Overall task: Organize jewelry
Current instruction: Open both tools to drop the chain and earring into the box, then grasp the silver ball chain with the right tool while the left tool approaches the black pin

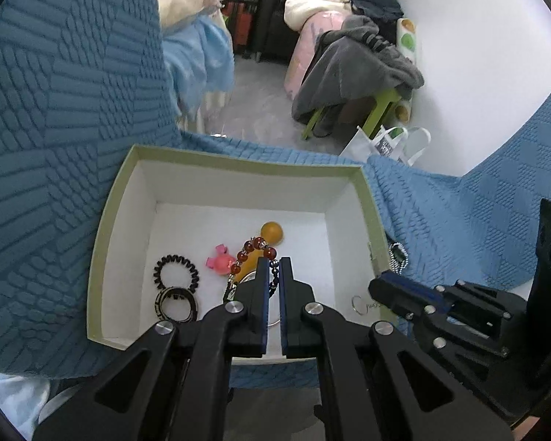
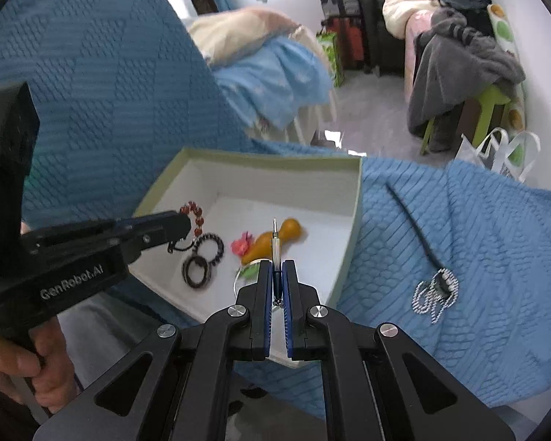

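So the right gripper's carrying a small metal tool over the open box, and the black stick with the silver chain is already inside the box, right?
Not quite. The black stick and silver chain lie on the blue blanket, outside the box, as the right wrist view shows. The right gripper does hold the small metal tool.

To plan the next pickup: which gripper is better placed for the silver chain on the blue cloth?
Right: the silver chain lies right of the box, beside the right gripper; the left gripper is across the box.

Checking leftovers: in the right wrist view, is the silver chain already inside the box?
No, the silver chain lies on the blue blanket, outside the box.
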{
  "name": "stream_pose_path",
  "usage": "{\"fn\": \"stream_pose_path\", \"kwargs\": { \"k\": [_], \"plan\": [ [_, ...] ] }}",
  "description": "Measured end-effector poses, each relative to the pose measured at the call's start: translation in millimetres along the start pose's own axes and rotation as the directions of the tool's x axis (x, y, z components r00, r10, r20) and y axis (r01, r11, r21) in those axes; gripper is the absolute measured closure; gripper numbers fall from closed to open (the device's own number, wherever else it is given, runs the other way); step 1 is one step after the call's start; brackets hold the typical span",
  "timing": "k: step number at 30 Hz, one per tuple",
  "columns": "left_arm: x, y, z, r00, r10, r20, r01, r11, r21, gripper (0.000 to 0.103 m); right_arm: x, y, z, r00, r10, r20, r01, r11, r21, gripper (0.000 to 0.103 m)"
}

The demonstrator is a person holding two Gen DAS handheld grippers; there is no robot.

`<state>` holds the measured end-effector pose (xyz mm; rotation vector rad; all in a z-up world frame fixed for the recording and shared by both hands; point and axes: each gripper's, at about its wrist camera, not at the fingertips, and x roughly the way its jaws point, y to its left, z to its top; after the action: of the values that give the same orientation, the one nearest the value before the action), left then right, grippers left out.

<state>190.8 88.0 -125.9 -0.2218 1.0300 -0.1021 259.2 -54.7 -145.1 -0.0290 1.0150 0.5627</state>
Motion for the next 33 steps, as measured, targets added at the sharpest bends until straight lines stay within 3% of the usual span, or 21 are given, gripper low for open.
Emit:
{"fn": "stream_pose_path", "kwargs": {
  "k": [9,13,14,17,18,25,33],
  "plan": [
    [5.7,4.6,-4.8,1.0,0.008,-0.028,-0.008,1.0,0.0,0.099,16.3,1.7,-12.1,0.998,0.002,-0.059,-0.002,1.0,0.005,0.098],
    [-0.6,4.1,-4.0,1.0,-0.008,-0.012,0.008,1.0,-0.007,0.098,7.8,1.2,-9.6,0.999,0.029,-0.038,-0.029,1.0,0.013,0.088],
    [-2.3,4.2,-3.0,1.0,-0.015,-0.009,0.015,1.0,-0.011,0.094,3.1,1.9,-8.3,0.999,0.034,-0.024,-0.034,0.999,0.008,0.085],
    [-12.2,1.3,-0.5,0.999,-0.024,0.024,0.025,0.999,-0.021,0.053,-7.6,3.1,-4.4,0.999,0.04,0.004,-0.04,0.999,-0.005,0.08],
    [-16.7,-0.9,0.1,0.999,-0.03,0.043,0.03,0.999,-0.018,0.049,-12.3,3.5,-2.6,0.999,0.043,0.018,-0.043,0.999,-0.011,0.08],
    [-36.4,-26.8,13.2,0.986,-0.098,0.135,0.097,0.995,0.008,0.049,-54.4,-5.8,8.6,0.988,0.03,0.15,-0.023,0.999,-0.049,0.08],
    [-37.9,-64.7,30.3,0.961,-0.196,0.194,0.188,0.98,0.058,0.049,-94.8,-50.9,11.1,0.959,-0.067,0.275,0.075,0.997,-0.017,0.08]
  ]
}}
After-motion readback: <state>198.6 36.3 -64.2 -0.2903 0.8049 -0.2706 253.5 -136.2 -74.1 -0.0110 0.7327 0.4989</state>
